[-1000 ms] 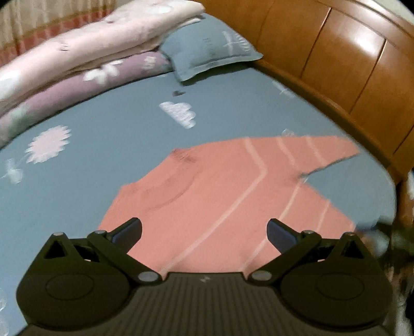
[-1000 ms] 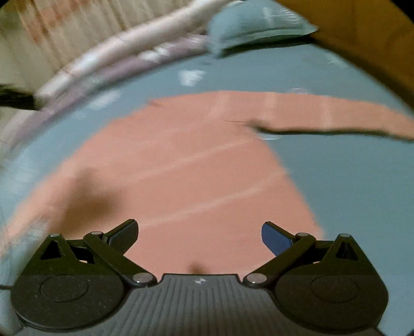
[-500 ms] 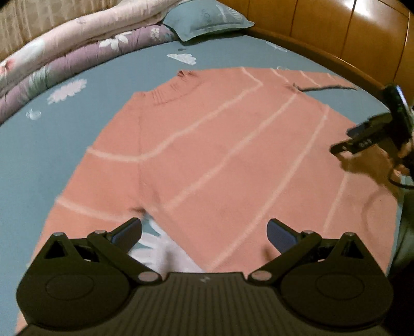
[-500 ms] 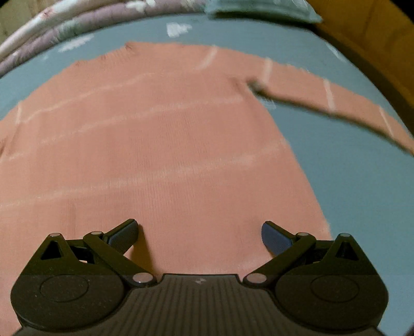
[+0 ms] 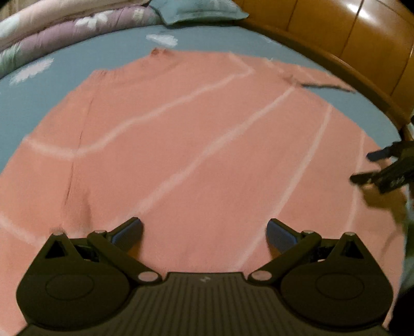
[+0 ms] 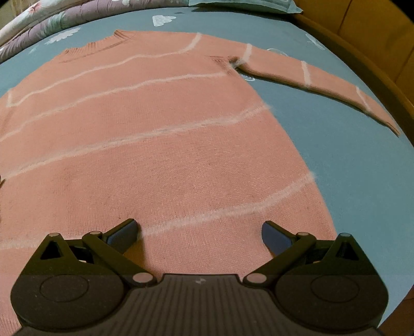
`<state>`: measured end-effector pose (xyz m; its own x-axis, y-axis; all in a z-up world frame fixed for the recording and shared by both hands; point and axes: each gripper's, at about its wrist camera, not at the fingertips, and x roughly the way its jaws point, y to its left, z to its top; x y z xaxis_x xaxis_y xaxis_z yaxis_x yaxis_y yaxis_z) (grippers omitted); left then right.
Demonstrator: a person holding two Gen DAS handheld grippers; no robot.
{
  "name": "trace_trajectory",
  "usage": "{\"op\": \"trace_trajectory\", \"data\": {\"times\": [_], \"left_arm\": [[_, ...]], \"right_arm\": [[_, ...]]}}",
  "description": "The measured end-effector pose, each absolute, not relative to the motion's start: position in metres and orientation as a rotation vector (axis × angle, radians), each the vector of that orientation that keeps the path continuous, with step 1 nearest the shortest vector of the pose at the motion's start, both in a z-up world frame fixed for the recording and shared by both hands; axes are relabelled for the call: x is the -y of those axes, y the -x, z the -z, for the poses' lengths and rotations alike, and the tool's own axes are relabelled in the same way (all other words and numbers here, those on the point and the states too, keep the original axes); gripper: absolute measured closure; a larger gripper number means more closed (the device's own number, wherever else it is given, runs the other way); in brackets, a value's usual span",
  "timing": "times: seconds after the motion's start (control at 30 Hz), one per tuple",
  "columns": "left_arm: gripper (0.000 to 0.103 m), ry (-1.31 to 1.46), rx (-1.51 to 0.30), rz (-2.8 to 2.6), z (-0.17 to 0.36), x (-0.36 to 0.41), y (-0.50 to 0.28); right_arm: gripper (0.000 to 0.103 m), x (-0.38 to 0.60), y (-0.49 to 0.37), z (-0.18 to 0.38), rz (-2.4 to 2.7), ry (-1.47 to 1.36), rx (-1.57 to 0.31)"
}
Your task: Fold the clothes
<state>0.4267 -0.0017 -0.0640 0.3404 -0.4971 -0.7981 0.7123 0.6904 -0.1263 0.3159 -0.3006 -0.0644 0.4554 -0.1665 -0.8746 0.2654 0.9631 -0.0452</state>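
Bed with teal sheet fills both views; wooden headboard at right. Folded quilts and pillow at far edge. Sweater, pink with pale stripes, flat on sheet, one sleeve stretched out. Left gripper and right gripper low over hem, jaws wide apart, holding nothing.

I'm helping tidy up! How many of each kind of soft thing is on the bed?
Sweater: 1
Pillow: 1
Quilts: 2, pink on purple
Total: 4
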Motion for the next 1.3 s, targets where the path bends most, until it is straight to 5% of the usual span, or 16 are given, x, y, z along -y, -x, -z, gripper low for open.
{"op": "trace_trajectory", "data": {"times": [0.23,0.53,1.3], "left_arm": [[0.001,-0.279,-0.907,0.825,0.061,-0.02,-0.408],[0.001,-0.309,-0.763,0.956,0.048,0.046,-0.44],[0.001,-0.248,-0.854,0.935,0.065,0.016,-0.395]], "right_arm": [[0.0,0.3,-0.315,0.069,0.289,-0.112,-1.046],[0.0,0.299,-0.313,0.07,0.297,-0.115,-1.036],[0.0,0.298,-0.313,0.071,0.326,-0.115,-1.01]]}}
